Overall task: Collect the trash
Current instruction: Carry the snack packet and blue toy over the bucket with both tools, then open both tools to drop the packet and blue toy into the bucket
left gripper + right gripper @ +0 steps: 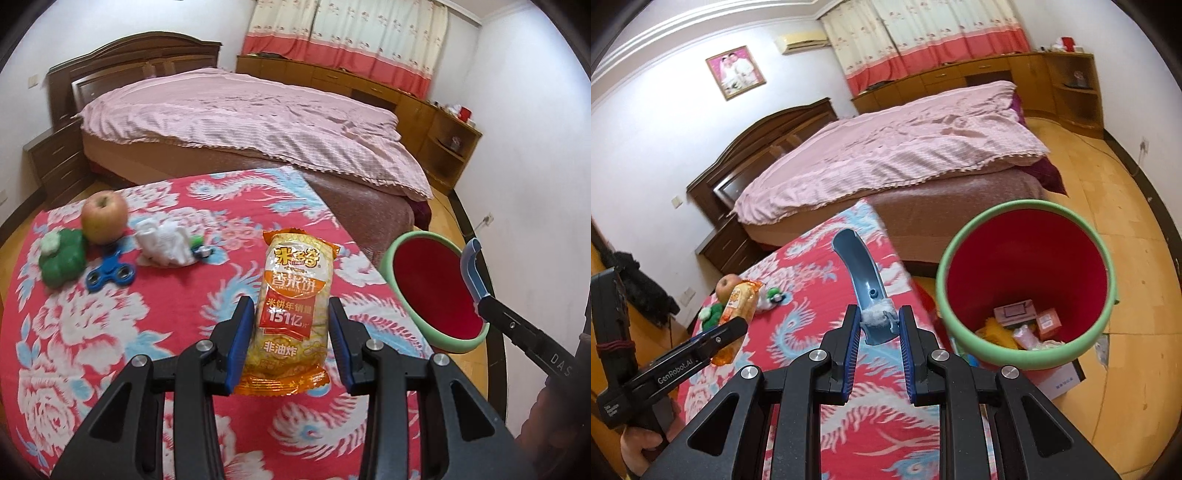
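Now | left gripper [291, 332] clamped on rice cracker packet [293, 306] | right gripper [877, 325] clamped on grey-blue curved plastic piece [862, 284] | bin [1027, 284] just right.

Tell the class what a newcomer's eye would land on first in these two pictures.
The left gripper holds an orange rice cracker packet upright above the red flowered cloth. To its right stands a red bin with a green rim, with trash already inside, and the right gripper clamps a curved blue plastic piece beside it.
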A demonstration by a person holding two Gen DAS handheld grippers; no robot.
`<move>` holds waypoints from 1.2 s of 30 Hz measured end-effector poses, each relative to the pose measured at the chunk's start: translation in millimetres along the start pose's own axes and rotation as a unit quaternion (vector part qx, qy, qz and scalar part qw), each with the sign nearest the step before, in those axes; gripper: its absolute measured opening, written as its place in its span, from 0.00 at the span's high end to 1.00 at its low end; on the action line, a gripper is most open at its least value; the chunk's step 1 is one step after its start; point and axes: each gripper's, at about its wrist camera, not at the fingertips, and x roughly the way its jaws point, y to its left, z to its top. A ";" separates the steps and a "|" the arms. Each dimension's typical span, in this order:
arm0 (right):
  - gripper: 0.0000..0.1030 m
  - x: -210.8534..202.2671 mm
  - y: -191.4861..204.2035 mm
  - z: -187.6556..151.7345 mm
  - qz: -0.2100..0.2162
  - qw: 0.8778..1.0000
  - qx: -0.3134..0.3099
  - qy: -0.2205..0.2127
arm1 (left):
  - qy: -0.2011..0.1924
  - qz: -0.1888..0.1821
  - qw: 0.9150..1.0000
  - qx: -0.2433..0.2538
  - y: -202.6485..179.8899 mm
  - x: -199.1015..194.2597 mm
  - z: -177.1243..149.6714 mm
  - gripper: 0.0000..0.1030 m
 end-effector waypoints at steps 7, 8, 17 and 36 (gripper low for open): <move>0.80 -4.1 -31.5 3.7 -0.022 0.999 0.028 -0.007 | 0.014 -0.021 0.999 0.030 -35.0 20.7 9.8 0.61; 0.80 -4.0 -37.6 3.9 -0.025 0.999 0.033 -0.007 | 0.016 -0.025 0.999 0.035 -40.7 24.5 11.2 0.61; 0.80 -1.9 -75.7 4.4 -0.051 0.996 0.067 -0.005 | 0.039 -0.047 0.996 0.070 -84.7 58.8 17.4 0.61; 0.80 6.4 -132.8 3.0 -0.083 0.990 0.118 0.002 | 0.082 -0.084 0.986 0.117 -151.0 120.0 13.4 0.61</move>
